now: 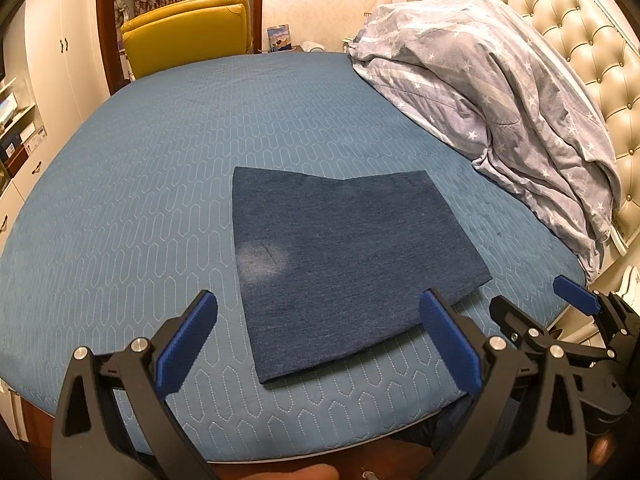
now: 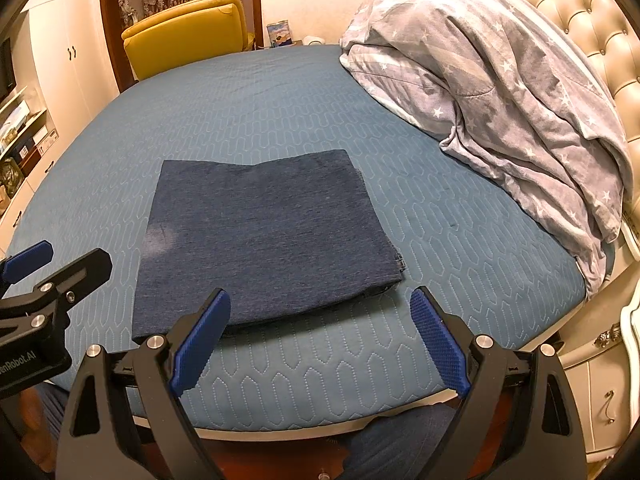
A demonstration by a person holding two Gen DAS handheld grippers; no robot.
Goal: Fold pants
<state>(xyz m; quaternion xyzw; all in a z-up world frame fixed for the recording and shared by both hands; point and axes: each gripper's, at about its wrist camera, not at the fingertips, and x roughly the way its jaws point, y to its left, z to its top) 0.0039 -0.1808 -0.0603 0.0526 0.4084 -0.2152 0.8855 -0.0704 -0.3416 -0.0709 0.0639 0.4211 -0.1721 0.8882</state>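
Note:
The dark blue pants [image 1: 344,256] lie folded into a flat rectangle on the blue quilted bed [image 1: 160,168]; they show in the right wrist view [image 2: 264,236] too. My left gripper [image 1: 320,344] is open and empty, held above the near edge of the bed just short of the pants. My right gripper [image 2: 320,344] is open and empty, at the near edge of the pants. Each gripper shows in the other's view: the right one [image 1: 560,312] at the right, the left one [image 2: 44,264] at the left.
A crumpled grey star-print duvet [image 1: 500,92] is heaped at the bed's right side against a tufted cream headboard [image 1: 580,28]. A yellow chair [image 1: 188,32] stands beyond the far edge. White cupboards [image 1: 52,64] line the left wall. A white nightstand [image 2: 600,380] stands at the right.

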